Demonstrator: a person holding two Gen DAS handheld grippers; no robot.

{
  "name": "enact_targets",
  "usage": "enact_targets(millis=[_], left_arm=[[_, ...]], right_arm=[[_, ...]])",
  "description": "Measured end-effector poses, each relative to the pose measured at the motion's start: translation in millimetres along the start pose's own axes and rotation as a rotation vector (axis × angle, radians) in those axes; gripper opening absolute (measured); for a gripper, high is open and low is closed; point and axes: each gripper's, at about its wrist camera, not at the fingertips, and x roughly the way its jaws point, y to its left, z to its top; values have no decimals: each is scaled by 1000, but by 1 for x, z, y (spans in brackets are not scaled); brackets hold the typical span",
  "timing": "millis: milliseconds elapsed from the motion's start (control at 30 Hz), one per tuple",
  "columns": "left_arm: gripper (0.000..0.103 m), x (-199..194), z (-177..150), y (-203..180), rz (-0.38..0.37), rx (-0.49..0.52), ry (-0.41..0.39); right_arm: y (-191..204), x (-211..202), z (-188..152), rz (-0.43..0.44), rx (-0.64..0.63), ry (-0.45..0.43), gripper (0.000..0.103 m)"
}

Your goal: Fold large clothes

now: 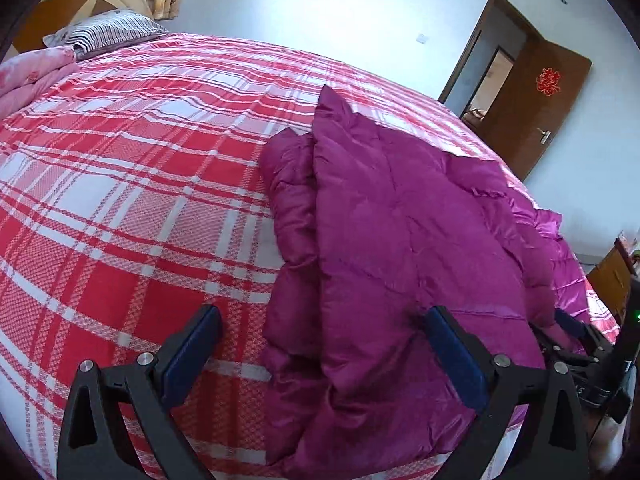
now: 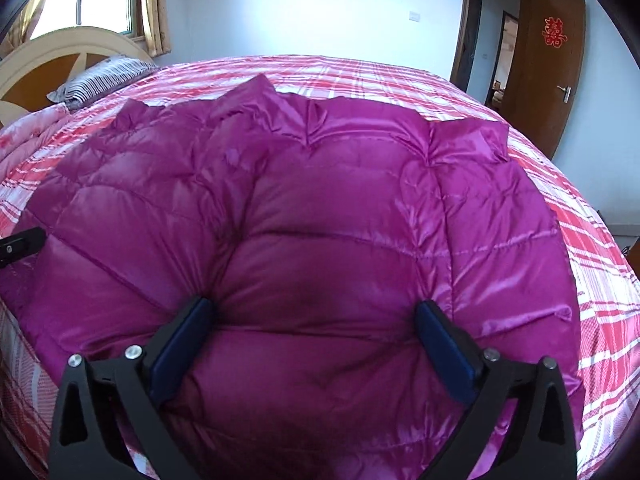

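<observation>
White walls and a brown door (image 2: 548, 68) frame a bed (image 1: 120, 184) under a red plaid sheet. Spread near its edge lies a purple quilted jacket (image 2: 320, 220). Both the left gripper (image 1: 320, 344) and right gripper (image 2: 314, 332) stand wide apart above it, holding nothing.

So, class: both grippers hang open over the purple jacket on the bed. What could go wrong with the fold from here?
1. The jacket is puffy and shiny; a shallow pinch by the right gripper may slip off or catch only the top layer.
2. The left gripper straddles the jacket's edge, so it might grab the sheet too.
3. The near side lies close to the bed's edge; tugging could drag it off.
</observation>
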Motion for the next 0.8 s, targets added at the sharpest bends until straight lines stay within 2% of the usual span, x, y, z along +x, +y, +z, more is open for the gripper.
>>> enact_targets(millis=[33,100,133,200,267,367,467,567,800], left_arm=[[101,-1,0,1,-16,-17,-1],[90,-1,1,1,-36,-31,-6],[74,-1,0,0,-59,-37,1],[62,-3,-1,-3,-75,-38,9],[39,-2,-1,-7,-115,-33,25],[20,-8,3,-15,-128,-16,17],[17,-30,12,-31,-130,12,-37],[16,-55,27,-53,-167,42,-94],[16,-94,39,-141,-253,218,-154]], right_arm=[[0,1,0,5,1,0,103],[1,0,-2,13,6,-7,103],[1,-1,-4,12,7,-11,103],[1,-2,-5,8,9,-23,103],[0,-3,-8,9,14,-34,103],[0,-4,-11,13,19,-46,103],[-1,-6,-14,21,28,-55,103],[-7,-7,-15,31,32,-59,103],[-18,-8,-15,83,49,-42,103]])
